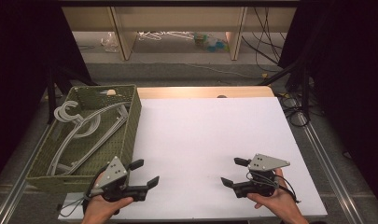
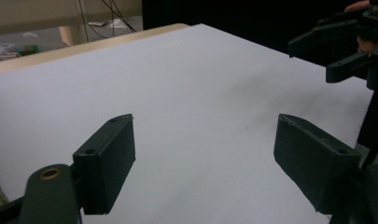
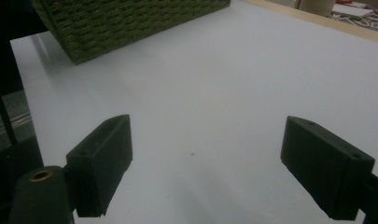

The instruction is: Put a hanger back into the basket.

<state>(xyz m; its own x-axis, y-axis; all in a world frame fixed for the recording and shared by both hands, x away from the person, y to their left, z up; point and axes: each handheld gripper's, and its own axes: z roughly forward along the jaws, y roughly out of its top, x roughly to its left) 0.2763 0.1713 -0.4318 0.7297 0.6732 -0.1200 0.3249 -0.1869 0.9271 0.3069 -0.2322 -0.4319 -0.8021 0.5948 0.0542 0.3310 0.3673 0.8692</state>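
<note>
No text, label, brand, number or sign can be read anywhere in these views.
</note>
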